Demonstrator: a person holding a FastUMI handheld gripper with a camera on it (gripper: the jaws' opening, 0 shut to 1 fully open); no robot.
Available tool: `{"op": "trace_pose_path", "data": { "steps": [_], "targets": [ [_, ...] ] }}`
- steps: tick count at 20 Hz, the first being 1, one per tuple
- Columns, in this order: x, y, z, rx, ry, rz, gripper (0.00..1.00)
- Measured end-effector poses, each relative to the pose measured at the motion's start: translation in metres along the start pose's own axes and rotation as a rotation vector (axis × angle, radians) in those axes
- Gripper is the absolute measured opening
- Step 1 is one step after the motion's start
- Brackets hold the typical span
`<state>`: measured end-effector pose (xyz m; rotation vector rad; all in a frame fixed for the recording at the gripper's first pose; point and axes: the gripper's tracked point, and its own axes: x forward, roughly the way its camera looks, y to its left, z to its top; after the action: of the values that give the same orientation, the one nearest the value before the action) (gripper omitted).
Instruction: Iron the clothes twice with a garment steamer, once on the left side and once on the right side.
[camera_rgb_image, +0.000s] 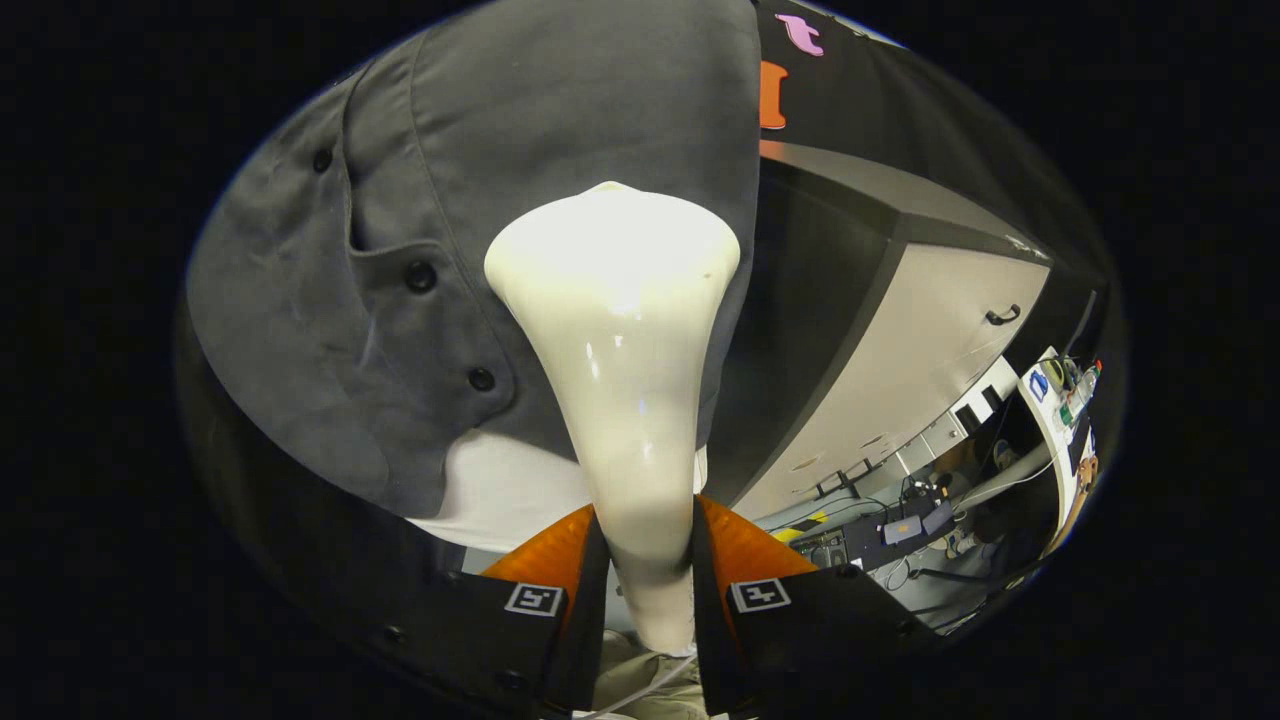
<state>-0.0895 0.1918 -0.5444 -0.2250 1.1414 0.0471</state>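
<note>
The gripper (645, 590) is clenching its fingers (560, 590) on the steamer's (620, 380) narrow handle, its wide head lying against the hanging grey shirt (450, 200) near the shirt's right edge.

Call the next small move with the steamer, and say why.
Probably a slow stroke down the shirt. The hand-held gripper is shut on the steamer, both fingers pressing its handle, and the wide head sits against the grey fabric just right of the button placket. The hem lies nearer the fingers, so there is cloth left to cover. Whether this is the first or second pass cannot be told.
</note>
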Motion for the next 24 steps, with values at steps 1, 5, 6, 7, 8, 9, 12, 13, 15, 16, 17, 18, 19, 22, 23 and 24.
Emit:
{"op": "trace_pose_path", "data": {
  "steps": [1, 5, 6, 7, 8, 9, 12, 13, 15, 16, 17, 18, 19, 22, 23, 24],
  "targets": [
    [0.003, -0.002, -0.004, -0.001, 0.009, -0.001, 0.47],
    [0.012, -0.002, -0.022, -0.004, 0.043, -0.007, 0.47],
    [0.015, -0.002, -0.027, -0.003, 0.05, -0.007, 0.47],
    [0.017, -0.003, -0.031, -0.001, 0.057, -0.007, 0.47],
    [0.019, -0.003, -0.033, 0.002, 0.063, -0.007, 0.47],
    [0.02, -0.003, -0.036, 0.003, 0.067, -0.007, 0.47],
    [0.022, -0.002, -0.042, 0.009, 0.078, -0.004, 0.47],
    [0.022, -0.002, -0.044, 0.01, 0.081, -0.002, 0.47],
    [0.019, -0.002, -0.047, 0.006, 0.087, 0.005, 0.47],
    [0.017, -0.004, -0.047, 0.006, 0.087, 0.008, 0.47],
    [0.014, -0.006, -0.045, 0.006, 0.084, 0.012, 0.47],
    [0.011, -0.007, -0.043, 0.002, 0.082, 0.015, 0.47],
    [0.006, -0.01, -0.04, 0.0, 0.082, 0.017, 0.47],
    [-0.016, -0.021, -0.03, 0.011, 0.058, 0.025, 0.47],
    [-0.026, -0.027, -0.025, 0.013, 0.049, 0.025, 0.47],
    [-0.036, -0.031, -0.022, 0.014, 0.04, 0.029, 0.47]
  ]
}}
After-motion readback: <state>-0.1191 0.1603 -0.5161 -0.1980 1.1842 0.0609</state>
